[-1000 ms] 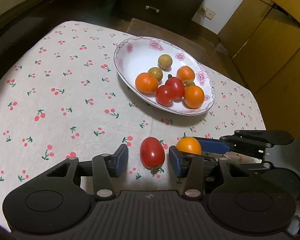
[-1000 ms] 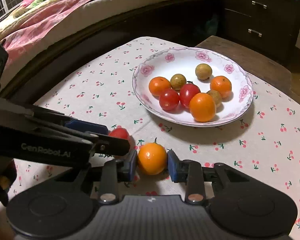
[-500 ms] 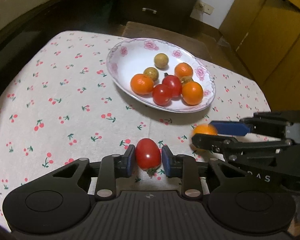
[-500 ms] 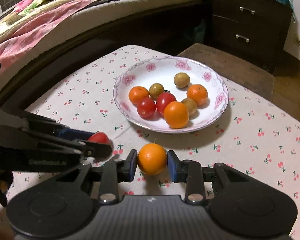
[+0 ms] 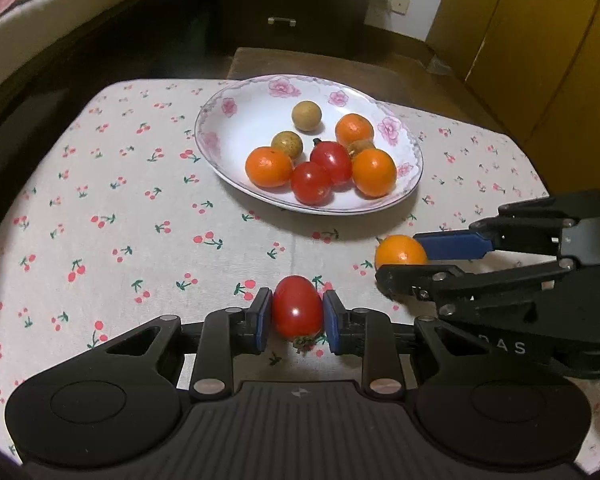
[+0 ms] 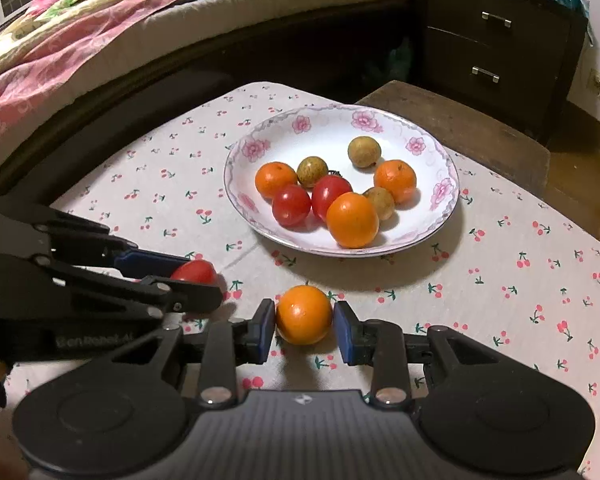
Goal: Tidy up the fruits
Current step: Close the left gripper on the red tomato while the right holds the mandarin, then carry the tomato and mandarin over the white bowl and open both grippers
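Left gripper (image 5: 297,316): fingers had just closed, clamping a tomato (image 5: 297,306).
Right gripper (image 6: 304,326): fingers gripped an orange (image 6: 304,314).
Desk (image 5: 112,216): cherry-print cloth.
Plate (image 5: 236,128): fruit, mid-desk.
Beyond: bed (image 6: 112,20), dark drawers (image 6: 496,44).

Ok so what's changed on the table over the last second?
The left gripper has just been closing its jaws and now clamps the red tomato, which lay loose between them before. The right gripper keeps its hold on the orange. The plate and its fruit look unchanged.
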Tool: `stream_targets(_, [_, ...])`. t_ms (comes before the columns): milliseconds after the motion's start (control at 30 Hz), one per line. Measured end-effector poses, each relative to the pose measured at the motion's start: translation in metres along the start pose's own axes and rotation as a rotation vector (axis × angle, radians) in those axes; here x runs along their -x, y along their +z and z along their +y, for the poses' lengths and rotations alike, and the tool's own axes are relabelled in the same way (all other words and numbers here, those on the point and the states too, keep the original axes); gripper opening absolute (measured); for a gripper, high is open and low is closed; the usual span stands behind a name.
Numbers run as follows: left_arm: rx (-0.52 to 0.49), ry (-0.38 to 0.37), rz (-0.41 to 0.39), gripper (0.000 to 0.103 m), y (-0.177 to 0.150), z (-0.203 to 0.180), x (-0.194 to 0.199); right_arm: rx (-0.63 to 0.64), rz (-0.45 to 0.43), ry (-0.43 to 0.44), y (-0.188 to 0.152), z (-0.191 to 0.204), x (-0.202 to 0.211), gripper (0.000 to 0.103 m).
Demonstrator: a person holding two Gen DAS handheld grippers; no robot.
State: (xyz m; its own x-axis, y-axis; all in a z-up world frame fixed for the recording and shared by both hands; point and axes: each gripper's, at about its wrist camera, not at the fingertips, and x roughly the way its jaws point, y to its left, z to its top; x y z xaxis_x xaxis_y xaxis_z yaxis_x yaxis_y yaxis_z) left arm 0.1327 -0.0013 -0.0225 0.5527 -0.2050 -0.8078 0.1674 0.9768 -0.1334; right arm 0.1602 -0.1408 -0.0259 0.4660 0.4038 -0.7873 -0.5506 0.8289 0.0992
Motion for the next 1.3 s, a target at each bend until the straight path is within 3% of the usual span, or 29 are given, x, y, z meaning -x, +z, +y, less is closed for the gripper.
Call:
stream_targets(400, [-0.010,-0.002,-0.005,0.034,0.001,0.000,0.003,0.027,0.001,-0.002,-0.002,0.004,-0.001,0.024])
stream_targets(700, [-0.003,-0.011,-0.041,0.034,0.010,-0.002,0.014,0.007,-0.076,0.001,0.013,0.003,0.021,0.024])
stream_targets(1300, [0.022,0.024,-0.129,0.034,0.066,0.001,0.001,-0.055,-0.183,-0.036,0.052,-0.028,0.020,0.024])
